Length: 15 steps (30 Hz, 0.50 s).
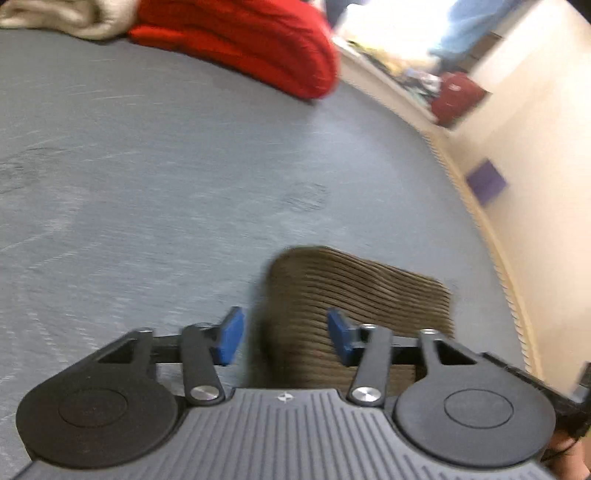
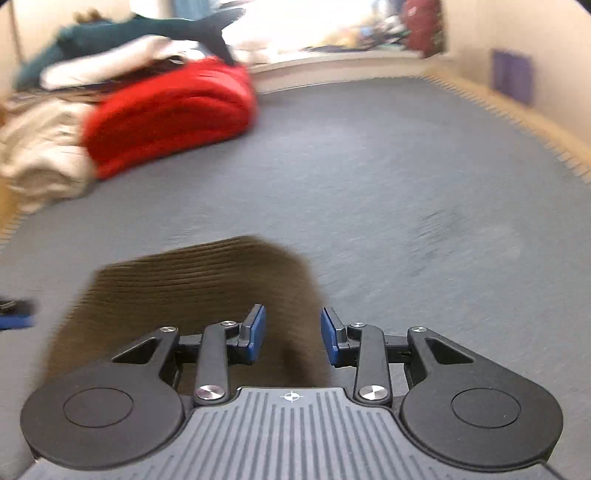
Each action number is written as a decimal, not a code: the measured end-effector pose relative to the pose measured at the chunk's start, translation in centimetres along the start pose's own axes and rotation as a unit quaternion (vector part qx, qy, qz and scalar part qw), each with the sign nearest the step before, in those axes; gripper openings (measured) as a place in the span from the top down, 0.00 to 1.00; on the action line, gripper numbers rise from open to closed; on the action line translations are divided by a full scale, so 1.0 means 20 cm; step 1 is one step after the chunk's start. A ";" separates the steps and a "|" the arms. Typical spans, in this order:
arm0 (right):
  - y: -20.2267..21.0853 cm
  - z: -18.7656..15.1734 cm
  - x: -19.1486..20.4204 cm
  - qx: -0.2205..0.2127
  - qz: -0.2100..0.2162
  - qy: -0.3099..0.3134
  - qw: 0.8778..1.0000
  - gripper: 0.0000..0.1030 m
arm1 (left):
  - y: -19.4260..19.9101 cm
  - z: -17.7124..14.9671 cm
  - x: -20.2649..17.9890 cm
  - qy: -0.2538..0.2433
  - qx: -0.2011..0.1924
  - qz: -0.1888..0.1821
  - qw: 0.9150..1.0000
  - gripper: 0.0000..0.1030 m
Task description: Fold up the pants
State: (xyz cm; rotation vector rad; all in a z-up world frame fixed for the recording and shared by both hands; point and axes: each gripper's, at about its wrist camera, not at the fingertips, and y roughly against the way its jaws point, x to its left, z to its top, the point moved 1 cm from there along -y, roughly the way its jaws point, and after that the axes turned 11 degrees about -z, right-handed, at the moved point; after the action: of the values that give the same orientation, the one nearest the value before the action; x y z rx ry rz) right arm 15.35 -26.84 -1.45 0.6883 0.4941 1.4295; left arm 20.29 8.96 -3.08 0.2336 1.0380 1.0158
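The brown corduroy pants (image 1: 354, 280) rise off the grey-blue mattress (image 1: 147, 166) in a bunched fold. That fold runs between the blue pads of my left gripper (image 1: 285, 334), which is shut on it near its left edge. In the right wrist view the same pants (image 2: 192, 273) spread out to the left, and their right edge fills the gap of my right gripper (image 2: 293, 332), which is shut on the cloth. Both views are blurred. The part of the pants under the gripper bodies is hidden.
A red folded garment (image 1: 251, 40) (image 2: 166, 110) and a beige one (image 1: 55, 14) (image 2: 37, 155) lie at the far side, under a teal plush shark (image 2: 129, 29). A cream wall with a purple patch (image 1: 485, 181) (image 2: 511, 75) borders the right edge. Bare mattress (image 2: 369, 184) stretches ahead.
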 end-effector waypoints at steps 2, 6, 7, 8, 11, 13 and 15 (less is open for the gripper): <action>0.01 -0.03 0.00 0.021 0.050 0.011 0.998 0.65 | -0.06 -0.03 -0.09 -0.036 0.023 -0.015 0.999 0.68; -0.06 -0.15 0.02 0.098 0.095 0.065 0.989 0.65 | -0.20 -0.19 -0.24 -0.110 0.106 -0.037 0.988 0.71; -0.07 -0.20 0.03 0.117 0.095 0.091 0.984 0.65 | -0.26 -0.25 -0.25 -0.140 0.137 -0.022 0.980 0.71; -0.07 -0.26 0.05 0.118 0.096 0.126 0.980 0.64 | -0.31 -0.30 -0.24 -0.163 0.159 -0.002 0.974 0.72; -0.03 -0.32 0.10 0.095 0.116 0.215 0.965 0.64 | -0.34 -0.37 -0.23 -0.191 0.173 0.025 0.966 0.74; -0.02 -0.30 0.04 0.105 0.134 0.198 0.965 0.64 | -0.32 -0.37 -0.21 -0.173 0.178 0.026 0.968 0.74; 0.00 -0.28 -0.01 0.111 0.144 0.189 0.965 0.64 | -0.31 -0.37 -0.21 -0.172 0.183 0.036 0.967 0.74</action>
State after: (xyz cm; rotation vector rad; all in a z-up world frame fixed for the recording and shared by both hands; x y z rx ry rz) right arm 11.55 -26.25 -5.50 0.6852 0.8921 1.8106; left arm 17.49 0.17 -8.17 0.7298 0.8958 0.8037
